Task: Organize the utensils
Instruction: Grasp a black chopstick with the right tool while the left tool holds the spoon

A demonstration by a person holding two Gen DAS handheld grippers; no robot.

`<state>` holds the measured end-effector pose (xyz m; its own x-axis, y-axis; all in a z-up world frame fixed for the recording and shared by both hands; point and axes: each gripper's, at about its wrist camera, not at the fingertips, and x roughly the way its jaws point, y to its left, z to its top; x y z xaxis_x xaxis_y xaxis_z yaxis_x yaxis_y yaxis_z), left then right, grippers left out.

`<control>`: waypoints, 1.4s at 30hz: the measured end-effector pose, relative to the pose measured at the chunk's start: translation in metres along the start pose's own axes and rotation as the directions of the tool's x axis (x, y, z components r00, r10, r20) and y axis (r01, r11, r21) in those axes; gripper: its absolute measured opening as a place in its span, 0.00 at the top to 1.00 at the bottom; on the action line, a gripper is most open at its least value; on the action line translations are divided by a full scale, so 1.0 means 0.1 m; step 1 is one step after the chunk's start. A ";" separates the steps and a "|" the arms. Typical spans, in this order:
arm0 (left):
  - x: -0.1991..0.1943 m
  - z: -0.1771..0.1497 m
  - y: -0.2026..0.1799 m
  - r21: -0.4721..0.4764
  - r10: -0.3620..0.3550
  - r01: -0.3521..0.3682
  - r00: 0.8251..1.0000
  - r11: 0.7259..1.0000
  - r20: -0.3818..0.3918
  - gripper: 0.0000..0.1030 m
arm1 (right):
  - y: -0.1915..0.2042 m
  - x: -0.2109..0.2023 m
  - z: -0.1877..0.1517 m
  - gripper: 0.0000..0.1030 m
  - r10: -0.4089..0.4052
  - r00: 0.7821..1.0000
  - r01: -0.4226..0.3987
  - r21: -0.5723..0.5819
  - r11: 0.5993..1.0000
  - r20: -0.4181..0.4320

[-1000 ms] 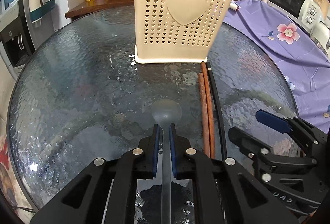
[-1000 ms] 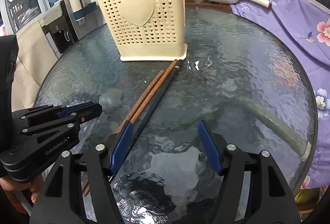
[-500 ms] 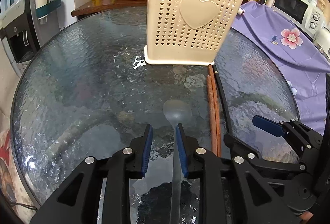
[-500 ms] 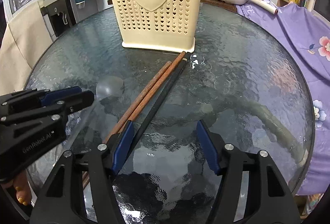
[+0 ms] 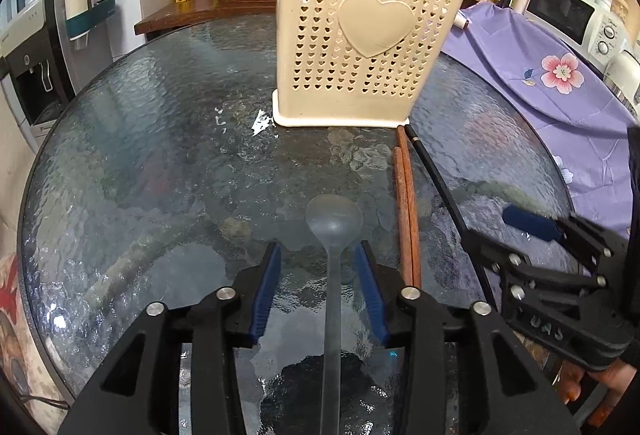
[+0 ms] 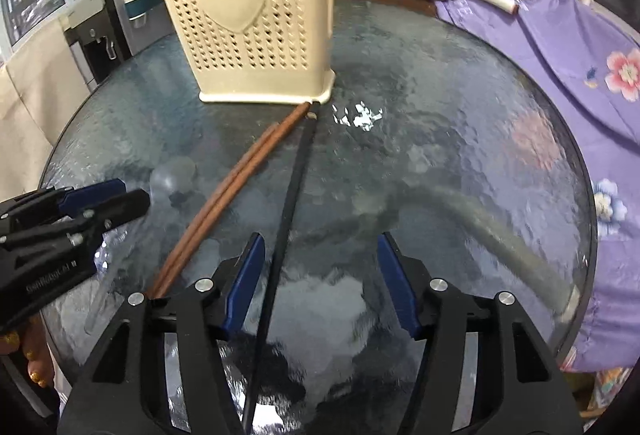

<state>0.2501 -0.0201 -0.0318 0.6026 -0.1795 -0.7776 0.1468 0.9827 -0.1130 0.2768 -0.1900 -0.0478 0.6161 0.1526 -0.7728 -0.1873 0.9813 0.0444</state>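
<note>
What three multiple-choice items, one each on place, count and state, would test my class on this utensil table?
1. Where does the black chopstick lie?
A. between the right hand-held gripper pads
B. in the holder
C. on the purple cloth

2. How many brown chopsticks lie on the glass table?
A. one
B. two
C. four

3. How is the spoon?
A. standing in the holder
B. flat on the glass
C. lifted

Answers: 1 A, it runs between the blue pads; 2 B, a pair lies side by side; 3 B, it rests between the opening left hand-held gripper pads.
</note>
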 end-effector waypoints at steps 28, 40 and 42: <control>0.29 0.22 -0.17 0.077 0.035 -0.030 0.998 0.997 -0.057 0.67 | 0.08 0.52 0.64 0.71 -0.023 0.998 0.022 -0.018 1.000 -0.053; 0.31 0.24 -0.21 0.092 0.037 -0.032 0.998 0.995 -0.057 0.68 | 0.14 0.62 0.77 0.90 -0.020 0.998 0.018 -0.045 0.999 -0.061; 0.31 0.24 -0.21 0.093 0.036 -0.031 0.998 0.995 -0.056 0.68 | 0.14 0.62 0.77 0.91 -0.016 0.998 0.013 -0.044 0.999 -0.060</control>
<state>0.2843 -0.0470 -0.0384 0.5631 -0.1408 -0.8143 0.2005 0.9792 -0.0307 0.3720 -0.1580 -0.0465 0.5723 0.1299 -0.8097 -0.2131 0.9770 0.0062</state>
